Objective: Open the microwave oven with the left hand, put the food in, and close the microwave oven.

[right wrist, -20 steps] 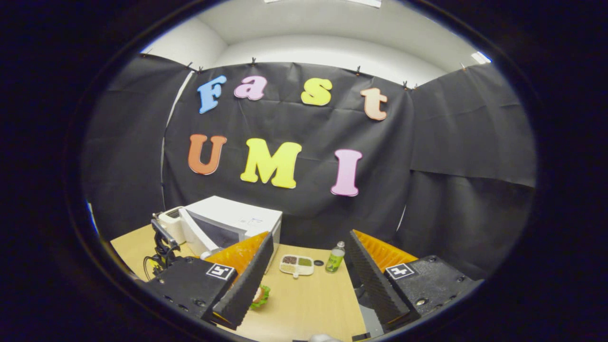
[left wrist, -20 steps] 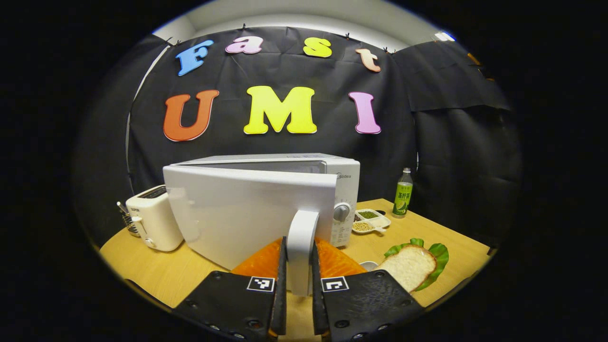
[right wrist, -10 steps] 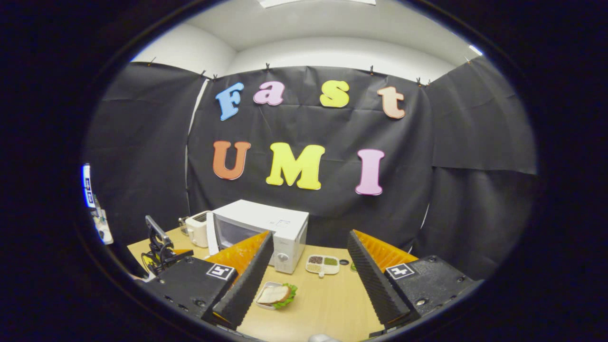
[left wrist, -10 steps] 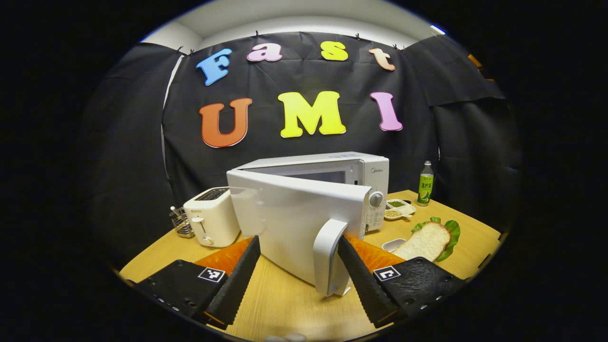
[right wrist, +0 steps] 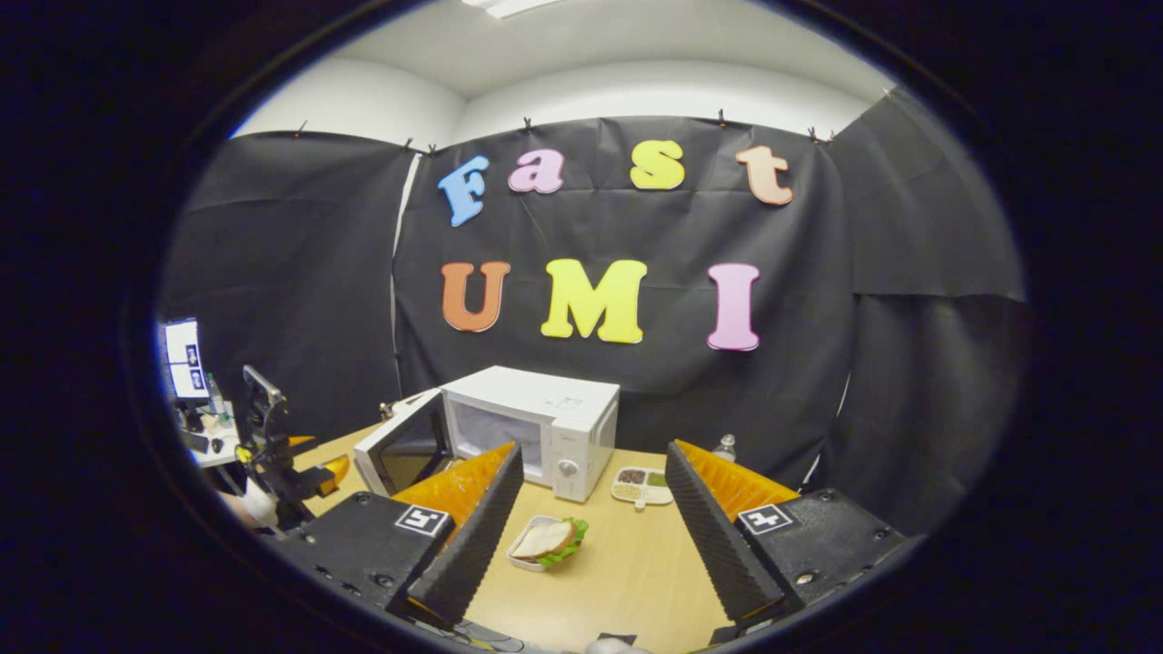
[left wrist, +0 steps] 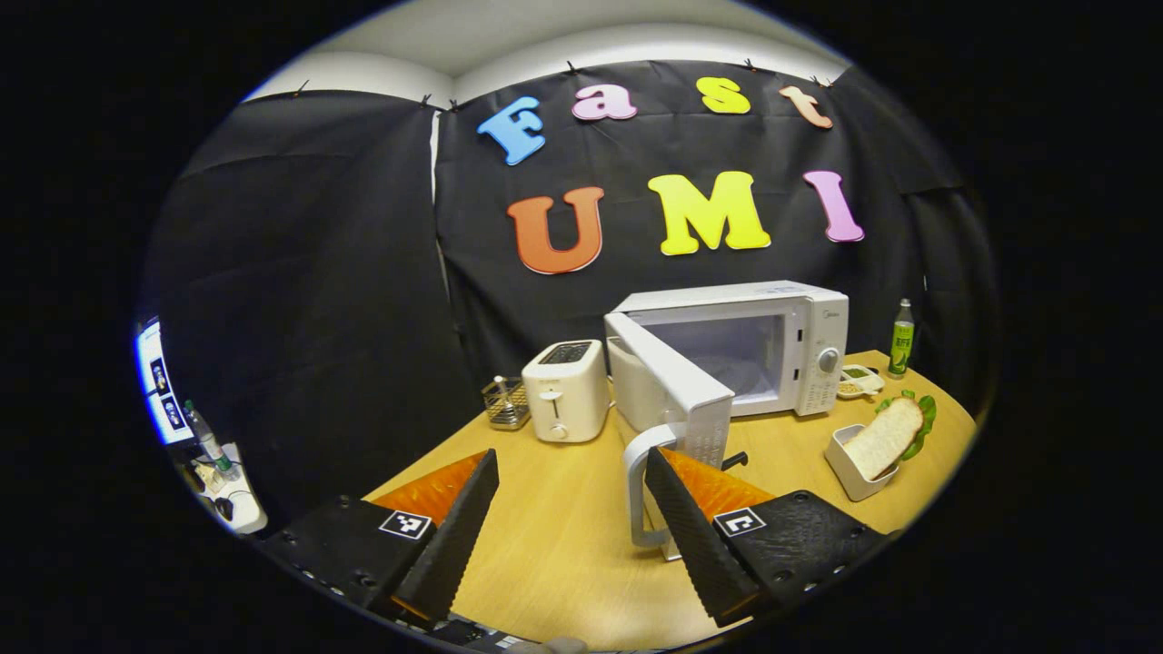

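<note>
Microwave door (left wrist: 670, 391) stands wide; both my grippers gape empty, so I'd lower the right gripper (right wrist: 591, 536) squarely over what looks like a sandwich tray (right wrist: 545, 543)

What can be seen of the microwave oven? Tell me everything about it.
The microwave oven is a white box, seemingly painted metal, standing upright on the wooden table near the black back wall. Its door, hinged on its left side, is swung wide open, showing a pale, empty cavity. A white curved handle stands on the door's free edge, close to the left gripper, whose open fingers do not touch it. A round knob sits on the control panel at the right. A white toaster stands beside it.
</note>
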Demonstrator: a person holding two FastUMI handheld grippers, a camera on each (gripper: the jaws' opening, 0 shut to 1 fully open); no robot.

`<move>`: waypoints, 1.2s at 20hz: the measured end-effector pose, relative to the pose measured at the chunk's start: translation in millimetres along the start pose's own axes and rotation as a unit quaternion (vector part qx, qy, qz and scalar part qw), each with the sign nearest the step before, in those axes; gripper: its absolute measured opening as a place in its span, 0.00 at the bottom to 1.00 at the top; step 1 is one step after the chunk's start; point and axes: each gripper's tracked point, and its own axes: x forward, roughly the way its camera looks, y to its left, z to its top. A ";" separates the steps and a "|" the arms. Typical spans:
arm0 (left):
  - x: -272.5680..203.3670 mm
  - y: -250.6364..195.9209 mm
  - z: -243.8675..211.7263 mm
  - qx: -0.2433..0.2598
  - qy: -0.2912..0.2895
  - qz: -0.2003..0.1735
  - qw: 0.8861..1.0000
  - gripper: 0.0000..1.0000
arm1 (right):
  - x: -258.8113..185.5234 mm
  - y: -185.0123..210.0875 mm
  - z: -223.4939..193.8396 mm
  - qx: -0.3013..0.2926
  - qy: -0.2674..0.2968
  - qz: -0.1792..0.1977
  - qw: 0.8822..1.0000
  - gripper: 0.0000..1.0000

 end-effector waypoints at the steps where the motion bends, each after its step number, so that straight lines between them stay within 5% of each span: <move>1: -9.8 9.6 5.0 -0.002 -0.003 0.007 1.000 0.97 | 3.7 -1.4 -8.8 0.005 0.006 0.005 1.000 0.92; 3: -28.6 17.7 13.8 -0.006 -0.012 0.010 1.000 0.96 | 16.2 -5.6 -27.6 0.016 0.018 0.010 1.000 1.00; 4: -35.5 18.8 17.8 -0.003 -0.014 0.010 1.000 0.96 | 23.2 -9.2 -39.3 0.024 0.029 0.008 0.999 0.92; 6: -47.0 12.1 32.9 -0.002 -0.025 -0.001 1.000 0.96 | 40.7 -9.2 -62.5 0.049 0.048 0.012 0.998 0.92; 8: -52.7 2.7 50.3 -0.010 -0.039 -0.019 0.999 0.96 | 62.5 -7.4 -84.7 0.071 0.070 0.013 0.995 1.00; 11: -51.0 -18.3 76.5 -0.023 -0.056 -0.051 0.997 0.96 | 99.4 -2.5 -121.2 0.114 0.105 0.016 0.988 0.92; 15: -46.6 -43.0 115.2 -0.022 -0.085 -0.099 0.991 0.96 | 144.6 2.5 -176.1 0.141 0.162 0.014 0.977 1.00; 16: -46.7 -47.0 122.2 -0.022 -0.091 -0.108 0.990 0.96 | 155.9 5.8 -188.6 0.150 0.178 0.018 0.972 0.89; 17: -45.7 -52.0 127.3 -0.021 -0.093 -0.118 0.988 0.96 | 165.7 8.3 -203.5 0.163 0.198 0.028 0.966 0.98; 18: -45.2 -55.1 129.0 -0.020 -0.091 -0.122 0.988 0.96 | 176.3 14.0 -214.1 0.178 0.213 0.040 0.960 0.87; 19: -44.2 -58.8 131.8 -0.019 -0.091 -0.126 0.988 0.96 | 184.6 21.2 -225.1 0.190 0.230 0.054 0.953 0.98; 20: -43.9 -60.6 133.8 -0.019 -0.089 -0.126 0.988 0.96 | 193.9 24.7 -234.2 0.201 0.243 0.066 0.947 0.85; 21: -42.0 -61.9 133.6 -0.021 -0.083 -0.123 0.989 0.96 | 202.8 25.8 -242.8 0.207 0.255 0.073 0.942 0.95; 22: -40.9 -65.2 132.7 -0.021 -0.077 -0.120 0.990 0.96 | 212.0 24.9 -251.3 0.211 0.270 0.079 0.936 0.84; 24: -40.9 -66.8 133.4 -0.017 -0.070 -0.105 0.992 0.96 | 224.1 25.1 -266.9 0.235 0.297 0.096 0.920 0.82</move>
